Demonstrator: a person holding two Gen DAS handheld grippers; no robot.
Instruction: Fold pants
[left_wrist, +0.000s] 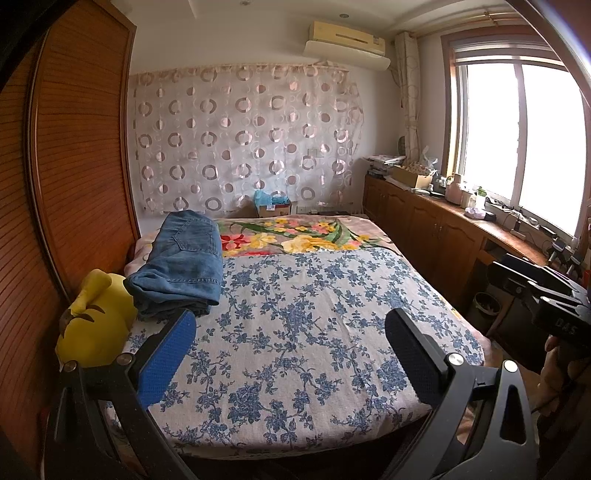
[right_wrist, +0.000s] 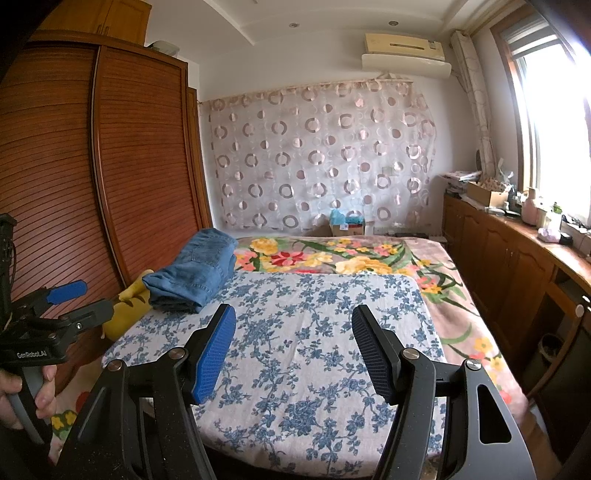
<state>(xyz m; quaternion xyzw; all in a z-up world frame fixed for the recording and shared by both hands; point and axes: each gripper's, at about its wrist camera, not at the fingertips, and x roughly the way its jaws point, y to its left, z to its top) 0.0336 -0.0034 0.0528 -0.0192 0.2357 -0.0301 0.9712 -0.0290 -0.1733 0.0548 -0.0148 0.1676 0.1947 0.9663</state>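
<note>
The pants (left_wrist: 181, 264), blue denim, are seen folded into a compact stack at the far left side of the bed (left_wrist: 314, 332), lying partly on the blue-flowered sheet (left_wrist: 295, 314) and partly on the bright floral blanket (left_wrist: 295, 236) beyond it. A yellow plush toy (left_wrist: 96, 317) is found just beside the stack, against the slatted wooden wardrobe (left_wrist: 81, 166). The left tool (left_wrist: 291, 328) is held released above the near part of the sheet, its jaws spread wide with nothing between them. The right tool (right_wrist: 293, 332) is likewise held released over the sheet, jaws apart and gripping nothing. Both tools are kept well apart from the pants. A long wooden cabinet (right_wrist: 517, 258) under the window (left_wrist: 517, 129) is seen along the right side.
</note>
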